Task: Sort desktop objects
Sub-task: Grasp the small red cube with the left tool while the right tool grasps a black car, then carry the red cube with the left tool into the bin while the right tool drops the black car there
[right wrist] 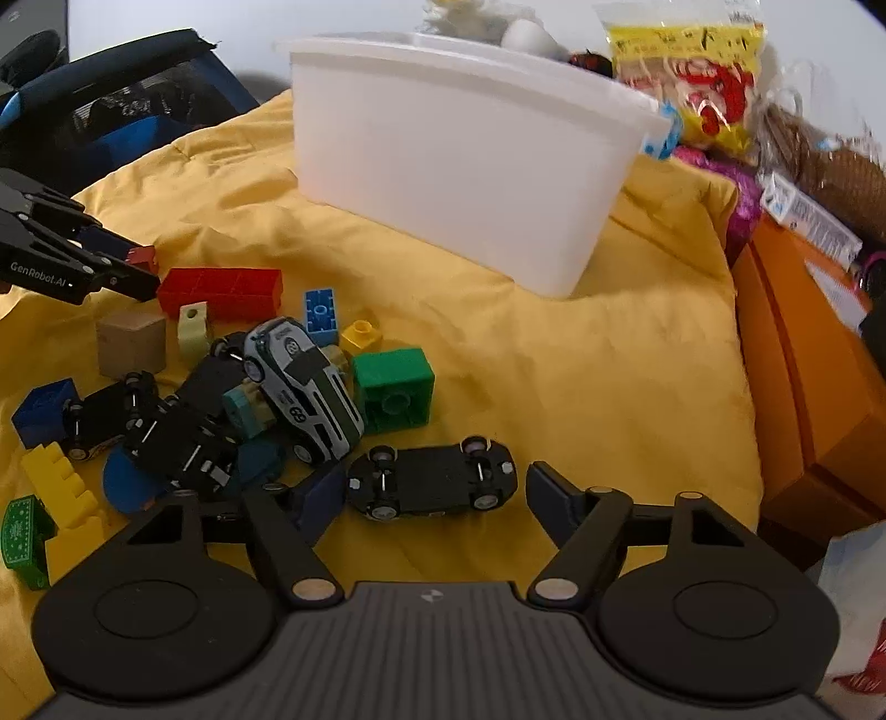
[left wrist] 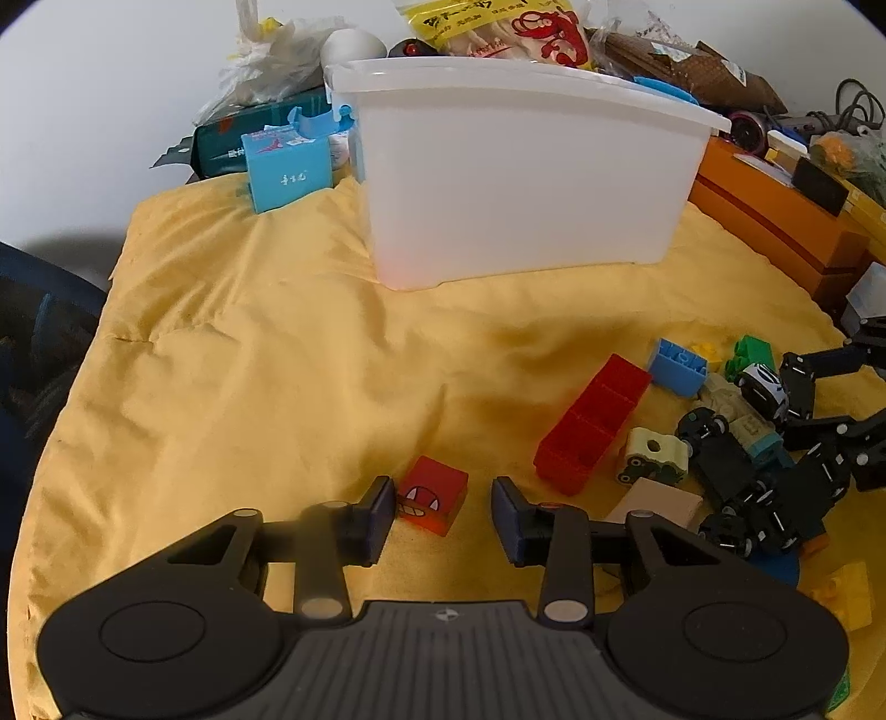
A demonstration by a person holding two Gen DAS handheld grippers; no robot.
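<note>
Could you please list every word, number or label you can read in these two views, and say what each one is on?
"GenRobot.AI": white lettering on the left hand-held gripper, seen in the right wrist view.
"68": on the white toy race car.
Yellow snack bag: black characters and a red lobster drawing, not readable.
Light blue box: white characters, too small to read.
White labelled packet: print too blurred.

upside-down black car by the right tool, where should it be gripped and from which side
Probably grip the flipped car across its narrow body, between the two axles, coming down from above. It lies wheels-up and lengthwise between the right tool's fingers, so turning the tool first would likely help.
</note>
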